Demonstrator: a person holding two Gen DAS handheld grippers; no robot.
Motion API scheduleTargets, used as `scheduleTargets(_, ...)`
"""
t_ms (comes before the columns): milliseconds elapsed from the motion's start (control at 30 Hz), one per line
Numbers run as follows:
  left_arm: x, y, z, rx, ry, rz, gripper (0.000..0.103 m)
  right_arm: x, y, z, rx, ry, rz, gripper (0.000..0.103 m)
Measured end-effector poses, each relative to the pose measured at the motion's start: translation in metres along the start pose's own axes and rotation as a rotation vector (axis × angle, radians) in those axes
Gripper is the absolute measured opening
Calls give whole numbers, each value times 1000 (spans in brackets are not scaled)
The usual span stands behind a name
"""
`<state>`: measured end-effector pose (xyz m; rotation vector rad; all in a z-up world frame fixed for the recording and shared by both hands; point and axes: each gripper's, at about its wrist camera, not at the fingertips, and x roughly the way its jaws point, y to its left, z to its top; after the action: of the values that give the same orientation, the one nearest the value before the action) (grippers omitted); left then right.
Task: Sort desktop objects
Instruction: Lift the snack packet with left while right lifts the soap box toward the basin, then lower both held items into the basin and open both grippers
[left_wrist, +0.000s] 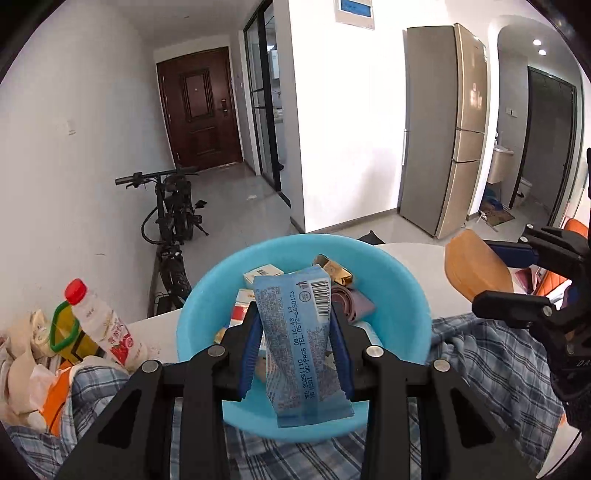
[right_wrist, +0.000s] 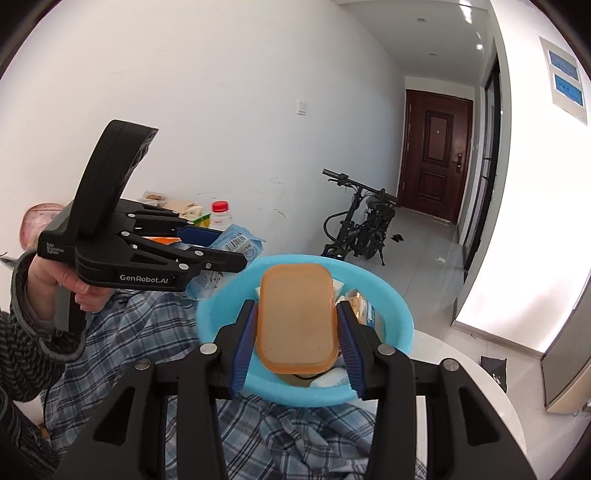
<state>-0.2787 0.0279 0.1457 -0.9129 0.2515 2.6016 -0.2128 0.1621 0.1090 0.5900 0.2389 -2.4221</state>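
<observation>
One white table (right_wrist: 480, 373) lies under everything, with one blue plaid cloth (left_wrist: 491, 354) rumpled across it. On that cloth sits one light-blue plastic basin (left_wrist: 207, 299), the only container here. I count at least five things in it: a white carton with a barcode (left_wrist: 264, 272), a gold-wrapped packet (left_wrist: 334, 271), a mauve pouch (left_wrist: 351, 304), a red-and-white box (left_wrist: 242, 308), and something pale blue low at the near wall that I cannot name.

I have two grippers, both loaded. My left gripper (left_wrist: 295, 328) is clamped on one blue snack packet (left_wrist: 303, 343), its blue pads pressing the packet's two long edges; the packet stands roughly upright above the basin's middle, printed back toward the camera. My right gripper (right_wrist: 297, 332) is closed on one translucent orange lidded box (right_wrist: 297, 317), squeezed at its sides and held over the basin, near its right half. In the left wrist view the box hangs above the table beyond the basin's right rim.

To the left of the basin stand two bottles, just beside each other: a red-capped drink bottle (left_wrist: 103, 325) with a strawberry label, and an oil bottle (left_wrist: 70, 332) with a green handle, next to a heap of crumpled paper bags (left_wrist: 22, 354).
</observation>
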Motion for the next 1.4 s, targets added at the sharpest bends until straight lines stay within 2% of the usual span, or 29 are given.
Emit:
scheduleTargets(367, 84, 27, 12, -90, 73, -105, 38, 69, -45, -6, 116, 84, 37, 42)
scheduleTargets(733, 143, 36, 10, -127, 184, -167, 38, 108, -46, -15, 117, 170, 78, 42)
scheduleTargets(1333, 169, 35, 5, -133, 263, -152, 38, 112, -53, -17, 135, 182, 74, 42)
scheduleTargets(1400, 170, 38, 5, -149, 270, -141, 40, 113, -55, -16, 139, 184, 73, 42)
